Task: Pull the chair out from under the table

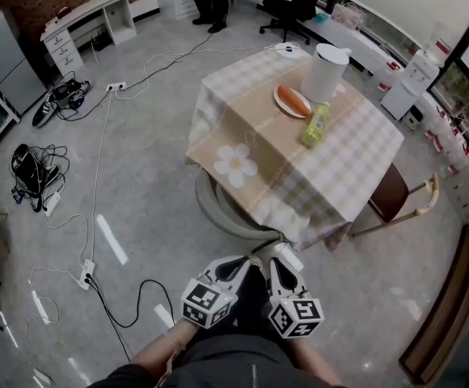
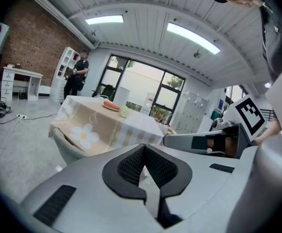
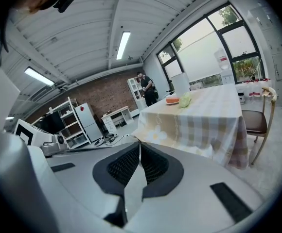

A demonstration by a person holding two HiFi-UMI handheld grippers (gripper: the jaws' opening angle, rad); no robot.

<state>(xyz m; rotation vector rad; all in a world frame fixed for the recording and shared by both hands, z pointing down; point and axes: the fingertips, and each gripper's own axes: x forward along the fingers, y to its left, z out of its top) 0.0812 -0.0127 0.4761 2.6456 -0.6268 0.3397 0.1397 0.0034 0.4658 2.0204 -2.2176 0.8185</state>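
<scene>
Tablecloth [image 1: 348, 152] hides most of chair [image 1: 210, 210]; L hand-held gripper [image 2: 144, 152], R hand-held gripper [image 3: 139, 149] closed, empty.

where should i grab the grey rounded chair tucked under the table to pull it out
On the grey rounded chair, grip the curved top rim of its back, the only part showing past the checked tablecloth. Come from the near side, jaws straddling the rim. The left gripper and right gripper are shut, so open first.
</scene>
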